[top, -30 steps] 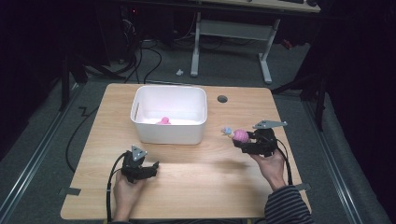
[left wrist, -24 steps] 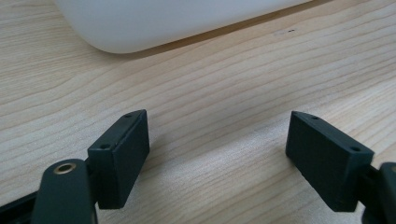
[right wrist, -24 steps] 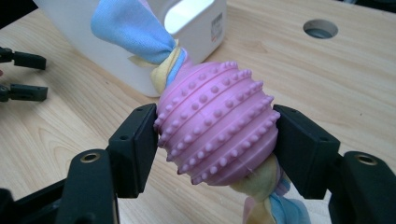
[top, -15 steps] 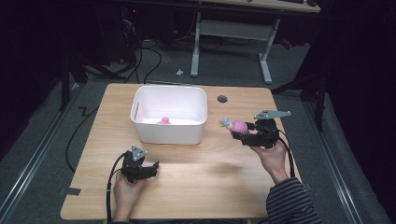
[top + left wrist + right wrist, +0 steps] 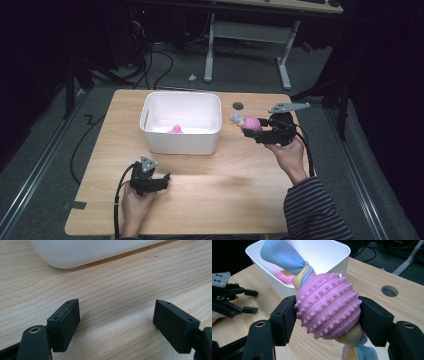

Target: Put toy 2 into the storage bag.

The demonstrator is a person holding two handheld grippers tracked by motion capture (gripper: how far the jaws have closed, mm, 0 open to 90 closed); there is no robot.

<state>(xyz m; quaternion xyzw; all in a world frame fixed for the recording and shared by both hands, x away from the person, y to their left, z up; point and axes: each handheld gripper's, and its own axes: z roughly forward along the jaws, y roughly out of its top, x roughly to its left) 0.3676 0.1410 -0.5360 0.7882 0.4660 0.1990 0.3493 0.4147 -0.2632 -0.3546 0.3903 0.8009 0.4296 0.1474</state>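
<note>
**Pink toy clamped beside the white bin**

Nearest the person, left of the white bin's (image 5: 181, 122) front wall and well short of it: left gripper (image 5: 159, 179), low on the wooden table (image 5: 225, 190), jaws spread wide with only bare wood grain between them. In the left gripper view, the bin's rounded lower edge just ahead of the jaws.

Farther along, just off the bin's right side: right gripper (image 5: 248, 131), held in a hand (image 5: 287, 155) above the tabletop, jaws pressed against both flanks of a knobbly pink rubber toy (image 5: 327, 305). Blue and yellow cloth strips (image 5: 283, 257) knotted through the toy, sticking out at both ends. Toy outside the bin, close to its right rim.

Inside the bin, against its floor: a small pink item (image 5: 175, 130), too small to make out. Beyond the bin's right corner: a round cable hole (image 5: 238, 105) in the tabletop.
</note>
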